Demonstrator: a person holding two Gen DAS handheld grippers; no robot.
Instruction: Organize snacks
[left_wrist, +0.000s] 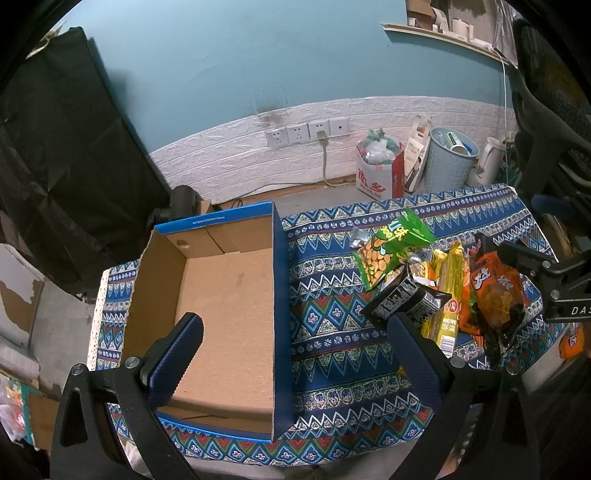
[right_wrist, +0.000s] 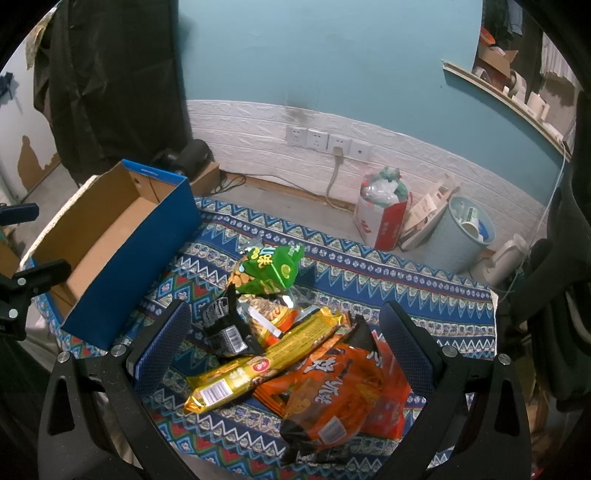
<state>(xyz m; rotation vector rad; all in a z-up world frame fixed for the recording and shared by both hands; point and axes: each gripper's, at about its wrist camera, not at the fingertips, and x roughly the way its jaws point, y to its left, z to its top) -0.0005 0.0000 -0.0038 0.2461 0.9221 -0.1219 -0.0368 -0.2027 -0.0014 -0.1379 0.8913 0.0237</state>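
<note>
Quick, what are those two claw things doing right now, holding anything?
Left gripper: open, holding nothing, over the cardboard box.
Right gripper: open, holding nothing, above the snack packets.

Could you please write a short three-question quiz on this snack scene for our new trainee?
1. True or false: the cardboard box already holds snacks.
2. Which packet lies farthest from the tools: A green packet, B gold packet, C orange packet?
3. Fill in: both the left tool and right tool are ____.

Key: 1 false; 2 A; 3 open.
</note>
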